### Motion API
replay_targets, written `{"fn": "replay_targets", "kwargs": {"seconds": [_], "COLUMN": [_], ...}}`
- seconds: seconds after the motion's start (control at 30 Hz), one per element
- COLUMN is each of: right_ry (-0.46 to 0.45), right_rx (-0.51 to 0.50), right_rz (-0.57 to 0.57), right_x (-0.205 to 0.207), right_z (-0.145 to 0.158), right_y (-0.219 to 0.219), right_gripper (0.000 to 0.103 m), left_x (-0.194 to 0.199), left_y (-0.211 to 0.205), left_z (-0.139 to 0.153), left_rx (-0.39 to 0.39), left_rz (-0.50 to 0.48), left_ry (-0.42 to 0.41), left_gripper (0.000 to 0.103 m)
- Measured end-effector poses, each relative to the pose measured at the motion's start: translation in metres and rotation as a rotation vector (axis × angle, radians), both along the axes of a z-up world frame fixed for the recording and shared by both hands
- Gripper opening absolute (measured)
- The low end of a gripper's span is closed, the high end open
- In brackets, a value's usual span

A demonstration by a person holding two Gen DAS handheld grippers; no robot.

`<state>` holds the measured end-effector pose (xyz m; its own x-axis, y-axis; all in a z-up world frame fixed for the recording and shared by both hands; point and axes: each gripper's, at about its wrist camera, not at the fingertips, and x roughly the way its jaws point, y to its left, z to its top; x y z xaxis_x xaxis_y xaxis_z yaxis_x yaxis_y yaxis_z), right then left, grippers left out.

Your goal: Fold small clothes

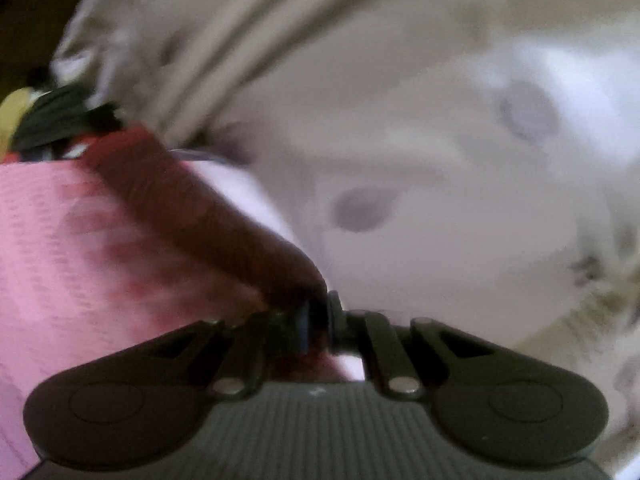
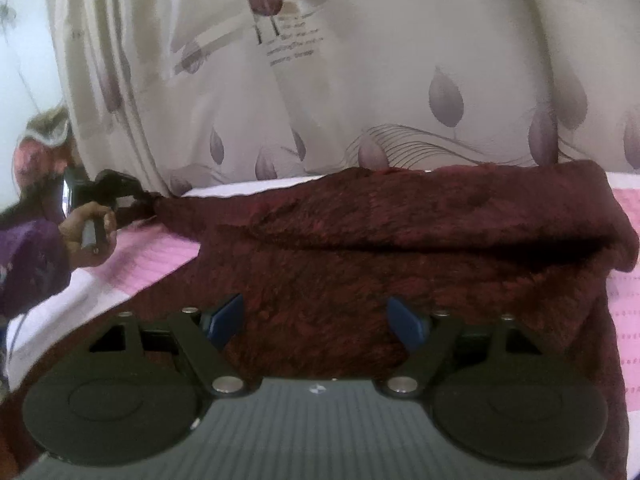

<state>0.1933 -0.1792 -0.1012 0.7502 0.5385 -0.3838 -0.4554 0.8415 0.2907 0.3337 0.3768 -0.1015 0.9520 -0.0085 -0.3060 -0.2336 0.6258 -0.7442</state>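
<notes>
A dark red knitted garment (image 2: 360, 248) lies spread on a pink-and-white sheet (image 2: 160, 264), its far edge folded over into a thick roll. My right gripper (image 2: 316, 320) hovers just over its near part, open, blue pads wide apart with nothing pinched. At the far left of that view my left gripper (image 2: 132, 198) pulls one corner of the garment out into a taut point. In the blurred left wrist view the left gripper (image 1: 316, 320) is shut on that stretched strip of the garment (image 1: 192, 208), which runs away to the upper left.
A cream curtain with purple leaf prints (image 2: 360, 60) hangs right behind the bed. A person's hand (image 2: 86, 232) and purple sleeve (image 2: 28, 256) hold the left gripper. A pile of dark and yellow clothes (image 1: 52, 116) lies at the far left.
</notes>
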Motion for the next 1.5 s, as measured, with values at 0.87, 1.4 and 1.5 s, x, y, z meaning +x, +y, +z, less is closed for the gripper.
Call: {"fn": "replay_targets", "kwargs": {"seconds": [0.87, 1.4, 1.5], "right_ry": [0.083, 0.039, 0.135], "right_rx": [0.540, 0.373, 0.315], "right_rz": [-0.241, -0.415, -0.375], "right_x": [0.005, 0.034, 0.072], "right_z": [-0.023, 0.027, 0.022], "right_y": [-0.093, -0.168, -0.177], "right_gripper": [0.079, 0.080, 0.059], "left_x": [-0.035, -0.077, -0.065], "left_y": [-0.434, -0.345, -0.301], "left_z": [0.015, 0.032, 0.011], "left_rx": [0.852, 0.667, 0.577], "left_rz": [-0.849, -0.663, -0.577], "left_ry": [-0.060, -0.081, 0.009], "left_gripper": [0.017, 0.092, 0.093]}}
